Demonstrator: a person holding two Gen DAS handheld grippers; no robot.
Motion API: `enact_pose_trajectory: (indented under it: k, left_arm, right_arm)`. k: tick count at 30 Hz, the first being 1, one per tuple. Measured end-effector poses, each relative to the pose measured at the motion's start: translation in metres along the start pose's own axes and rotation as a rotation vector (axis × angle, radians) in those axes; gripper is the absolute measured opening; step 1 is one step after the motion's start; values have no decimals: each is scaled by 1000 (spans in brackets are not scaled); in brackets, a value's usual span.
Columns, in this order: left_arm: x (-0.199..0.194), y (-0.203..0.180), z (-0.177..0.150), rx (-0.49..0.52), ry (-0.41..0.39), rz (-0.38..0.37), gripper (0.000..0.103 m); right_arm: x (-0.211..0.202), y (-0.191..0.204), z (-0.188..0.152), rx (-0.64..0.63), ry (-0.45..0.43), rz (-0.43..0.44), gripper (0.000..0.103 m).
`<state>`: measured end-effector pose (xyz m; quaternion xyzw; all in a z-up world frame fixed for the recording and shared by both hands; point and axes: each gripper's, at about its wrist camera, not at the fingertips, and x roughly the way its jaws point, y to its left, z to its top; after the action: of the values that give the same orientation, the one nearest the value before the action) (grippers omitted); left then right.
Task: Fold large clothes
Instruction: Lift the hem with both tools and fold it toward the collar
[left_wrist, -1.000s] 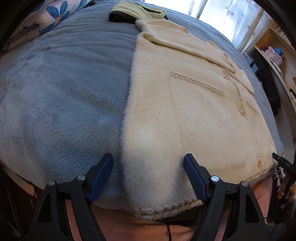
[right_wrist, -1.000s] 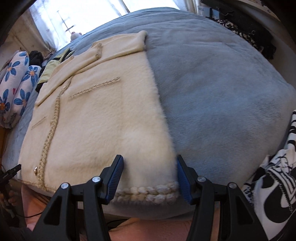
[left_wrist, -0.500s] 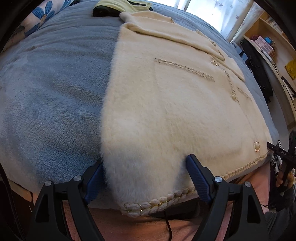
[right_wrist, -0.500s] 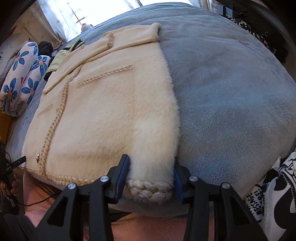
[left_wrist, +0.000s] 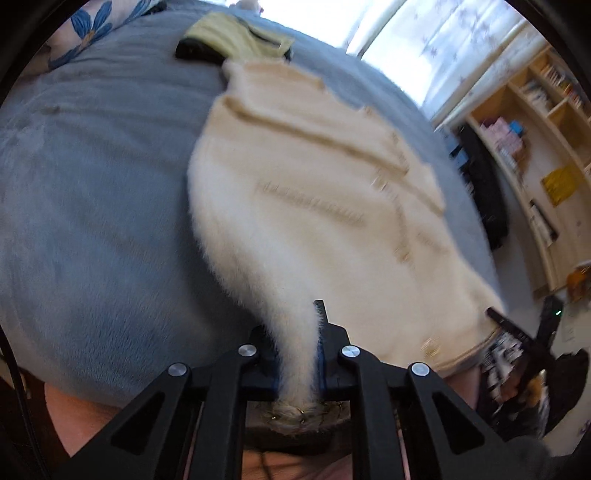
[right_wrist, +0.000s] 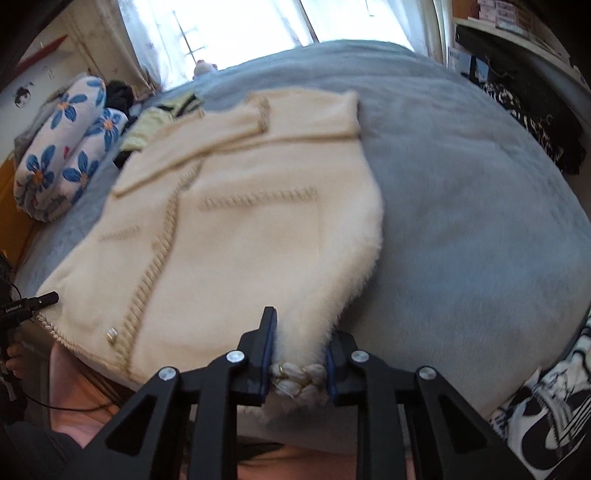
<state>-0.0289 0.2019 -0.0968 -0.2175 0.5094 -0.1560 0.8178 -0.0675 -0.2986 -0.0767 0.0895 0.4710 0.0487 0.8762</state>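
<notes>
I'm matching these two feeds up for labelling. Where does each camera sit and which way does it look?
Left wrist: sits on the left tool, angled down across the bed; its black fingers pinch the cream coat at its hem corner.
Right wrist: sits on the right tool, angled down likewise; its jaws are closing on the other hem corner.
Shared: coat, blue blanket, flowered pillow, bright window.
</notes>
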Motion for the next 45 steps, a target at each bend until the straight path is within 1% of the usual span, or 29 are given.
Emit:
enact_pose_trajectory:
  k: [3, 6, 9, 12, 15, 17, 19, 21, 22, 23, 24, 25, 27, 29, 30, 33, 38, 40, 41, 42, 44, 45]
  left_arm:
    - [-13, -15, 29, -23, -73, -44, 10]
    - [-18, -26, 68, -50, -132, -62, 10]
    - [-16, -27, 113, -75, -184, -48, 10]
    - [-4, -19, 162, -101, -213, -29, 10]
    - [18, -12, 215, -106, -222, 21, 10]
    - [40, -8, 249, -121, -217, 51, 10]
    - [65, -4, 279, -116, -217, 85, 11]
    - [96, 4, 304, -119, -211, 132, 15]
    - [113, 8, 315, -124, -196, 152, 17]
    - [132, 11, 326, -125, -172, 162, 23]
    - [149, 15, 334, -126, -138, 168, 30]
    - [163, 19, 339, -135, -108, 174, 32]
    - [187, 25, 346, -148, -51, 193, 40]
    - [199, 28, 352, -138, -49, 230, 41]
    - [201, 29, 353, -128, -47, 230, 42]
    - [203, 35, 355, -111, -36, 206, 43]
    - [200, 49, 357, -110, -11, 140, 44]
    - [193, 49, 359, -104, -29, 143, 55]
    - [185, 49, 360, -100, -56, 155, 74]
    - [178, 49, 362, -98, -87, 163, 89]
    - [166, 47, 366, -92, -133, 169, 91]
    - [165, 47, 368, -83, -133, 175, 91]
  right_arm:
    - [-16, 2, 33, 22, -79, 35, 17]
    - [-22, 2, 74, 40, -146, 53, 16]
    - [-17, -1, 117, 59, -189, 51, 16]
    - [-6, -6, 164, 84, -225, 42, 16]
    - [16, -11, 216, 104, -248, 20, 16]
    - [39, -13, 252, 108, -263, -16, 16]
    - [64, -18, 279, 125, -266, -43, 17]
    - [94, -27, 303, 166, -261, -61, 25]
    - [112, -31, 312, 181, -248, -72, 31]
    - [131, -36, 321, 195, -225, -74, 37]
    - [144, -40, 325, 207, -210, -77, 39]
    - [159, -44, 330, 219, -184, -83, 40]
    - [180, -51, 332, 226, -147, -80, 40]
    - [192, -58, 330, 225, -129, -80, 40]
    - [196, -62, 328, 226, -122, -78, 41]
    - [207, -72, 322, 227, -98, -82, 44]
    - [229, -85, 315, 258, -37, -62, 45]
    - [236, -84, 316, 255, -21, -56, 45]
    - [239, -83, 316, 251, -18, -59, 45]
    - [242, -81, 317, 245, -14, -58, 45]
    - [250, -77, 318, 234, 3, -61, 45]
    - [253, -76, 318, 230, 12, -61, 45]
